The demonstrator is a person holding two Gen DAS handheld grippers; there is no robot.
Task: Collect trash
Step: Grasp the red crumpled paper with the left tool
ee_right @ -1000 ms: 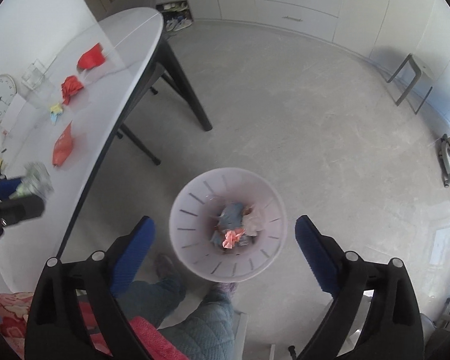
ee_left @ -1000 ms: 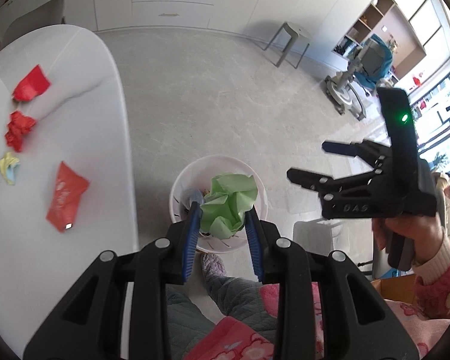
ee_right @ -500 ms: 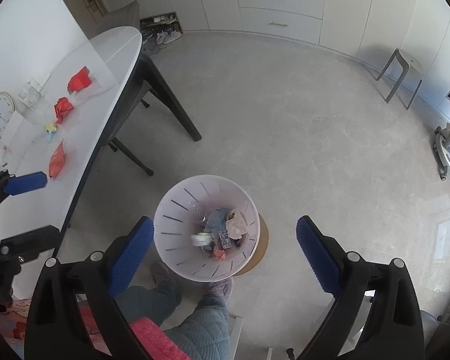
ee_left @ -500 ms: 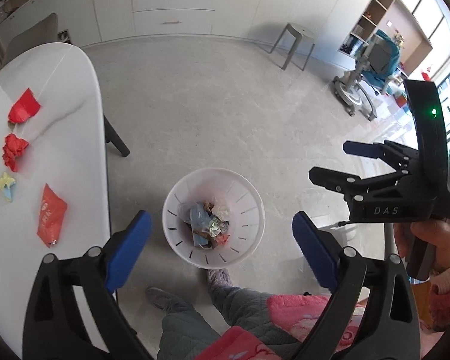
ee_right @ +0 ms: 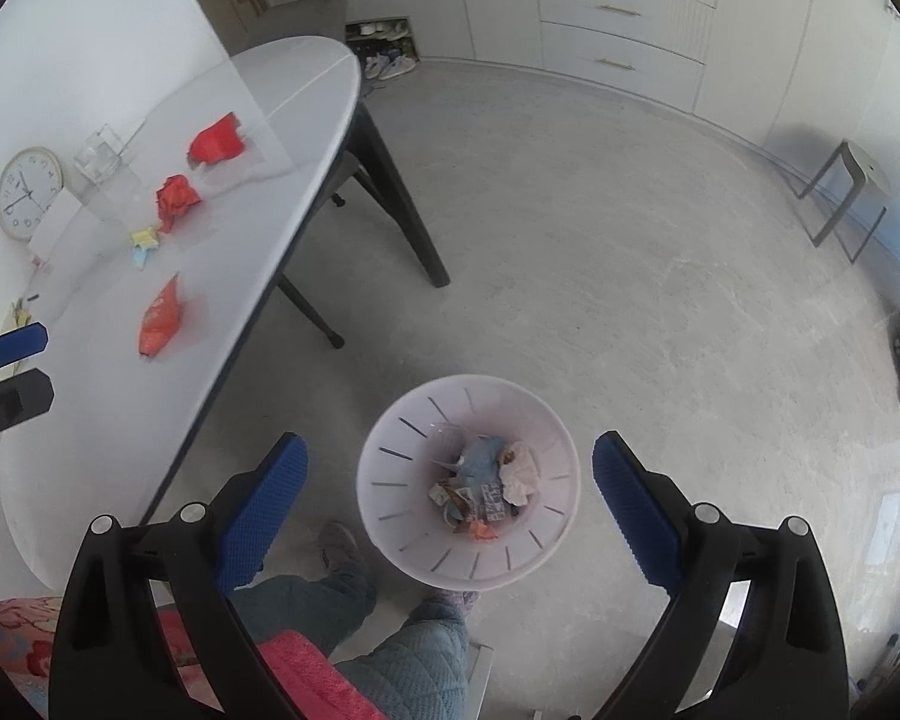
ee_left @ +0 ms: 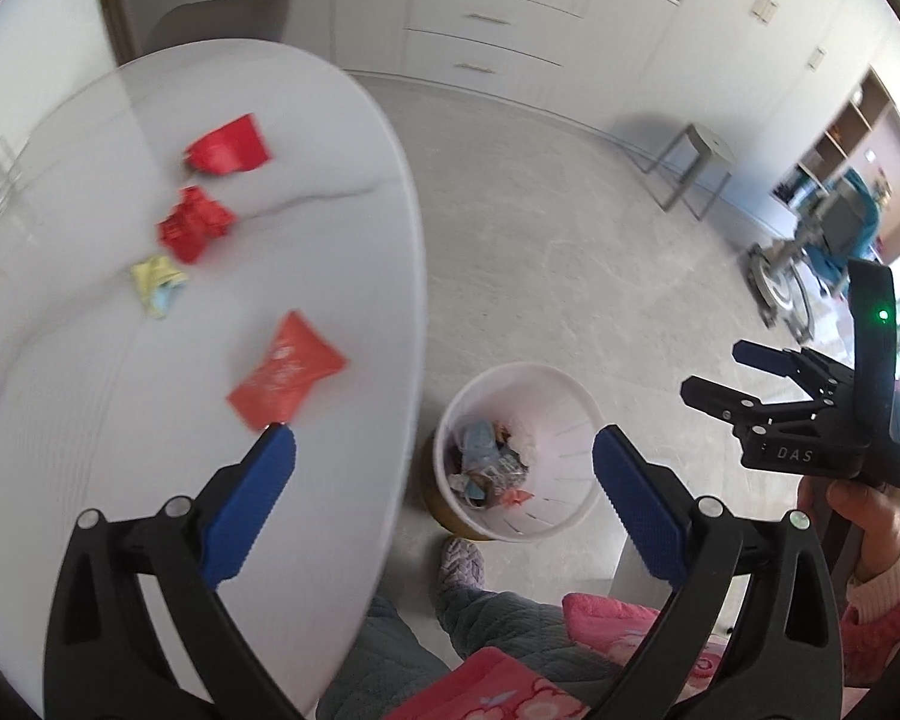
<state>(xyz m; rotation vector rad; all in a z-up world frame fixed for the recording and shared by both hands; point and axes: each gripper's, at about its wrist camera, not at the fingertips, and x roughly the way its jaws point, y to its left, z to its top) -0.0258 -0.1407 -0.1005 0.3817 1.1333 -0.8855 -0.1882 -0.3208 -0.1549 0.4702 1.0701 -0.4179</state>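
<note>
A white slotted waste bin [ee_left: 570, 414] stands on the floor beside the table, holding several crumpled scraps; it also shows in the right wrist view [ee_right: 402, 480]. My left gripper [ee_left: 444, 498] is open and empty, between table edge and bin. My right gripper [ee_right: 450, 498] is open and empty above the bin; it shows at the right in the left wrist view [ee_left: 732, 378]. On the white table [ee_left: 90, 420] lie an orange-red packet [ee_left: 285, 372], a yellow scrap [ee_left: 156, 285], a crumpled red wrapper [ee_left: 195, 231] and a red wrapper [ee_left: 228, 147].
A clock [ee_right: 27, 192] and a clear holder [ee_right: 99, 156] stand at the table's back by the wall. A grey stool [ee_left: 690, 171] and an exercise machine [ee_left: 810, 264] stand across the floor. My legs and slipper [ee_left: 459, 564] are below the bin.
My left gripper opened and let a green crumpled paper go over the bin, then swung left toward the table. The right gripper stayed open above the bin.
</note>
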